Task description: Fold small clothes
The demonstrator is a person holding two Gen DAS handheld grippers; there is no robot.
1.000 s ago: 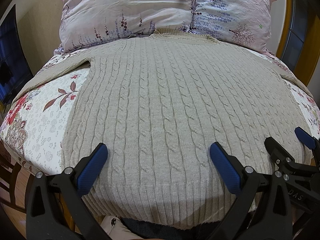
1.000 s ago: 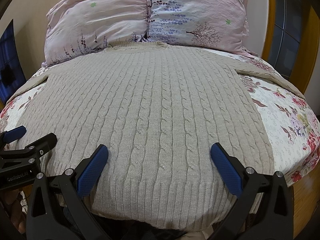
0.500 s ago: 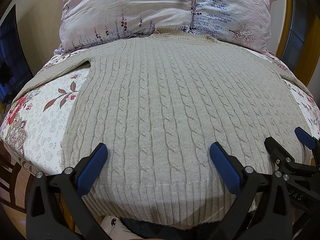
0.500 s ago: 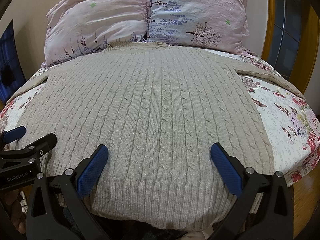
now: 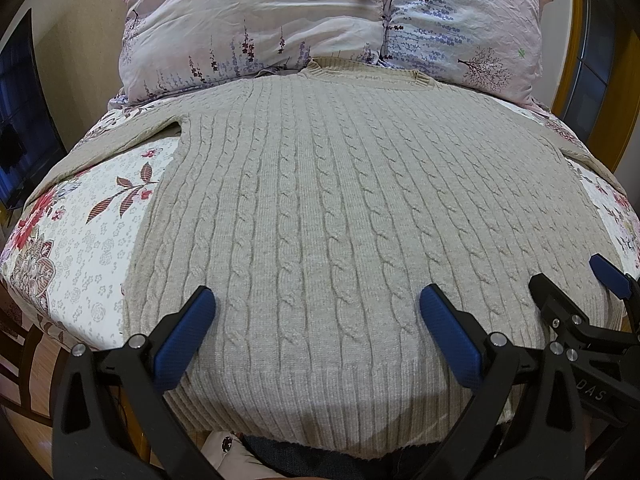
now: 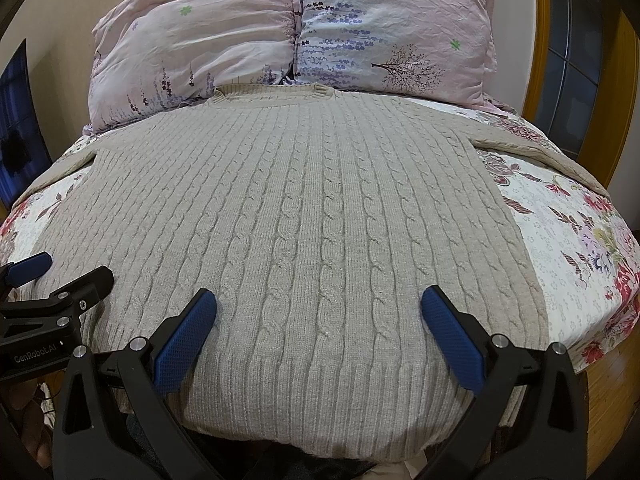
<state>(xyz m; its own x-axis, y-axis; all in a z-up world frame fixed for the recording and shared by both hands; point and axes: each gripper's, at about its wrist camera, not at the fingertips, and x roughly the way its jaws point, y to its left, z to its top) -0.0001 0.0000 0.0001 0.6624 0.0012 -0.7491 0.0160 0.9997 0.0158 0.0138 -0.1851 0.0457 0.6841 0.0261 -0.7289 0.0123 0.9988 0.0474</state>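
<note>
A beige cable-knit sweater (image 5: 340,208) lies flat on the bed (image 5: 92,240), collar at 12 o'clock against two pillows (image 5: 256,20), hem at 6 o'clock nearest me; my left hand-held gripper (image 5: 316,312) hangs over the hem with fingers spread wide, pinching nothing; my right hand-held gripper (image 6: 318,310) is likewise spread over the hem, just beside the left at 3 o'clock; sleeves run out towards 9 and 3 o'clock.

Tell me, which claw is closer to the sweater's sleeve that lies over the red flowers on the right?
Right. The right claw hovers open over the sweater hem on the side of that sleeve; the left claw, also open, sits further left across the hem.
</note>
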